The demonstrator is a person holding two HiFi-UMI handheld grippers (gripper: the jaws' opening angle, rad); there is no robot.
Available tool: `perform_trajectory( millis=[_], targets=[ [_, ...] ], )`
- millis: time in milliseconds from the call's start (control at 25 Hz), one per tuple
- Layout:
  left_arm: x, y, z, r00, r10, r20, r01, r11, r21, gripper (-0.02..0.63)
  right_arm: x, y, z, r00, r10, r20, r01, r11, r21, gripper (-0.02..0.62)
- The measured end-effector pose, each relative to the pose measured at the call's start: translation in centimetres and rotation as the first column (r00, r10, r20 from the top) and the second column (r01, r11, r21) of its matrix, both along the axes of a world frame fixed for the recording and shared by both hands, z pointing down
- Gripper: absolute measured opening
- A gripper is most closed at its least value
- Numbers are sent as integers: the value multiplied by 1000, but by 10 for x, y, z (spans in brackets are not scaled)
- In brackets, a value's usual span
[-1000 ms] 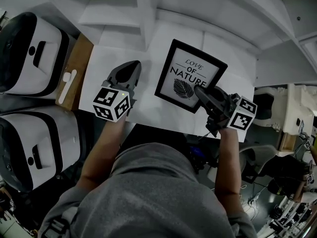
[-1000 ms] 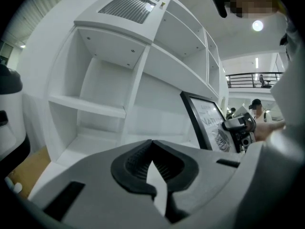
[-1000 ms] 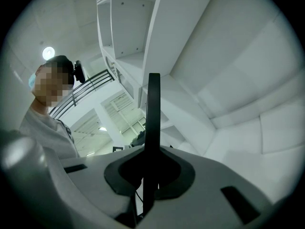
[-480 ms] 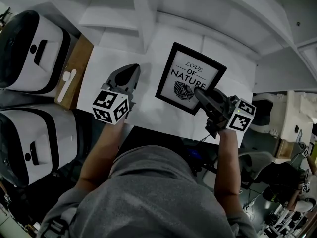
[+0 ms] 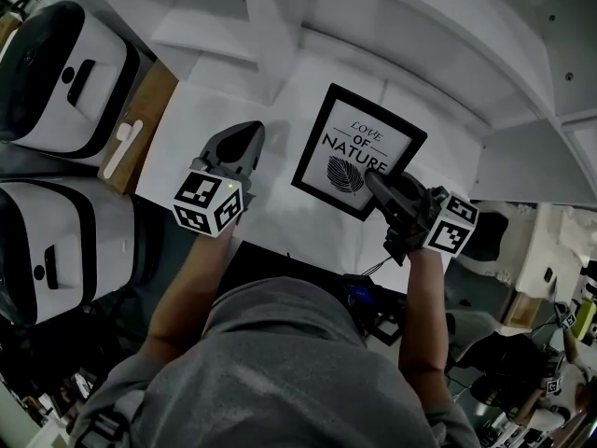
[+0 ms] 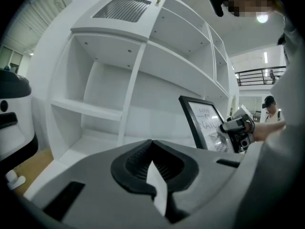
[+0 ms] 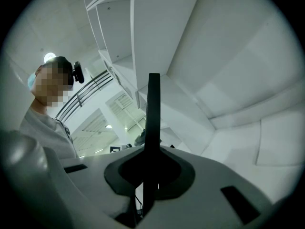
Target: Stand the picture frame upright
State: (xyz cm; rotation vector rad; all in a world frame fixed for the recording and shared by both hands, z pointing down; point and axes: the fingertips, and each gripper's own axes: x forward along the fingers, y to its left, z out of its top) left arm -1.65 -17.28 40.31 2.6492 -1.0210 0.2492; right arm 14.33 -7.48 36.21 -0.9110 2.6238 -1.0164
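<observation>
The white shelf unit (image 5: 280, 26) walls off the back edge of the white surface (image 5: 187, 119), and I see bare room toward its left edge. The picture frame (image 5: 359, 147) sits mid-surface, tilted, with its near right edge pinched in my right gripper (image 5: 373, 177). My left gripper (image 5: 247, 131), jaws together on nothing, hovers near the frame's left edge.

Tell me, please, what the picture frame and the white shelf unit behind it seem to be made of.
Picture frame: thin black border, matte, no glare on it; wood or plastic, the look leaves it open. Shelf unit: flat white panels with an even, smooth finish and small dark fastener dots; probably painted or laminated board.
</observation>
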Motion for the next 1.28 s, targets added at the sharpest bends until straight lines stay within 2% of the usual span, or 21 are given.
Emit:
perform_trajectory(
  millis=[320, 520, 640, 800, 880, 1280],
  targets=[
    [0, 5, -5, 999, -40, -13, 40, 999, 20, 8, 3, -2, 2, 1000, -23, 8, 23, 1000, 19, 40],
    [-11, 9, -9, 999, -40, 7, 39, 999, 32, 8, 3, 0, 3, 1000, -9, 14, 9, 1000, 18, 40],
    [-21, 8, -11, 999, -33, -1, 33, 999, 31, 8, 2, 2, 3, 1000, 28, 7, -28, 1000, 4, 40],
    [-23, -1, 2, 999, 12, -37, -13, 999, -30, 8, 1, 2, 7, 993, 114, -21, -115, 991, -61, 40],
    [-22, -2, 0, 998, 25, -49, -27, 999, -35, 8, 0, 4, 5, 990, 135, -31, -136, 988, -68, 40],
    [-25, 3, -16, 999, 16, -52, -16, 1000, -5, 8, -4, 4, -6, 992, 109, -62, -109, 994, -9, 40]
  ],
)
